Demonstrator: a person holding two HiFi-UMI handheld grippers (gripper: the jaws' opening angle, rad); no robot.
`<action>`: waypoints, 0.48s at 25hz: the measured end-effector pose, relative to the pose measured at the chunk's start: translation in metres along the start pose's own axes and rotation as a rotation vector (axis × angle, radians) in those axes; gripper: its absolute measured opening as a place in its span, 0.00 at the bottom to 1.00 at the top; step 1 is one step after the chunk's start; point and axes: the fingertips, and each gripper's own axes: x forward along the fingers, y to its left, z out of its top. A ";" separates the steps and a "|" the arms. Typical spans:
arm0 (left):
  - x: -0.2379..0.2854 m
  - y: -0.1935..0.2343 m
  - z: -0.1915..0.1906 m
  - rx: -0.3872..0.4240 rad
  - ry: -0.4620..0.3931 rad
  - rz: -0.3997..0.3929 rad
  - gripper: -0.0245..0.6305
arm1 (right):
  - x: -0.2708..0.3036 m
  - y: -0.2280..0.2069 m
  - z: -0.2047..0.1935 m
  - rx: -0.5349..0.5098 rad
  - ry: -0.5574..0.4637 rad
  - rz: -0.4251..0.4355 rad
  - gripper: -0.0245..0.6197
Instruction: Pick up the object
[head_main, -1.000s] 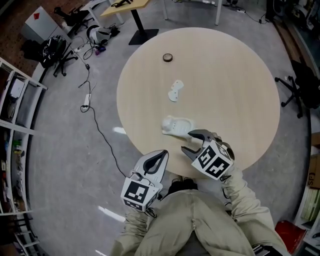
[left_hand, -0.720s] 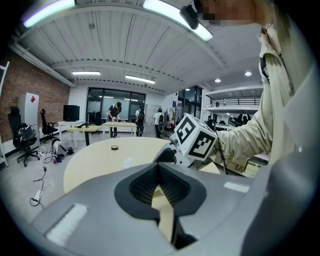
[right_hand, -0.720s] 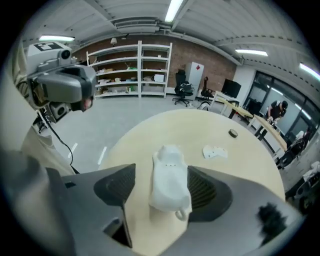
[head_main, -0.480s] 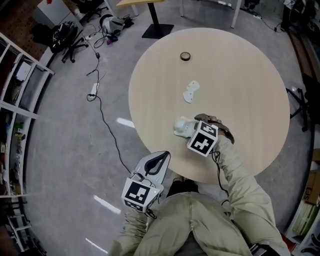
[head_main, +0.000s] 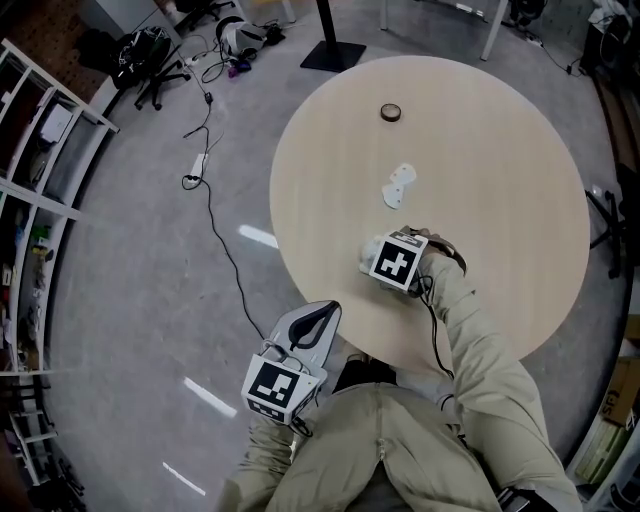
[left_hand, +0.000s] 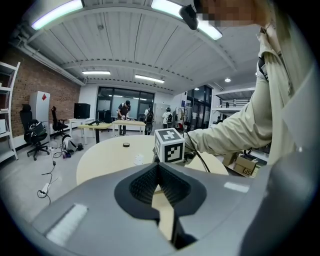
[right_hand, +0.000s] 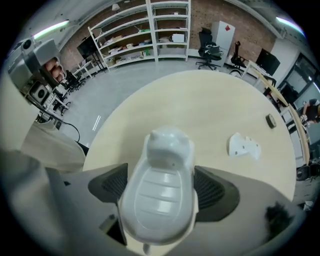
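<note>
A white moulded object (right_hand: 162, 150) is flanked, untouched, by the opening jaws of the right hand-held gripper (right_hand: 161, 186); a flat white piece (right_hand: 243, 146) is seen beyond.

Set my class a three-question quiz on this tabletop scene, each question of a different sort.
1. True or false: the left hand-held gripper has its jaws wide apart.
2. What stands between the jaws of the right hand-held gripper? A small dark ring; B flat white plastic piece with holes; C white moulded plastic animal figure.
3. How many loose things lie on the round light wooden table?
Key: 1 false, they are shut. 2 C; those jaws are opening round it. 3 three.
</note>
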 end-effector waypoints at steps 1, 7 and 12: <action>0.001 0.001 0.000 0.002 0.000 -0.003 0.05 | 0.002 0.000 0.000 0.000 0.008 0.012 0.69; 0.005 0.003 -0.001 0.003 0.004 -0.008 0.05 | 0.020 -0.005 -0.005 0.100 0.007 0.077 0.76; 0.004 0.009 0.001 -0.006 -0.002 0.008 0.05 | 0.022 0.007 -0.006 0.184 -0.051 0.150 0.77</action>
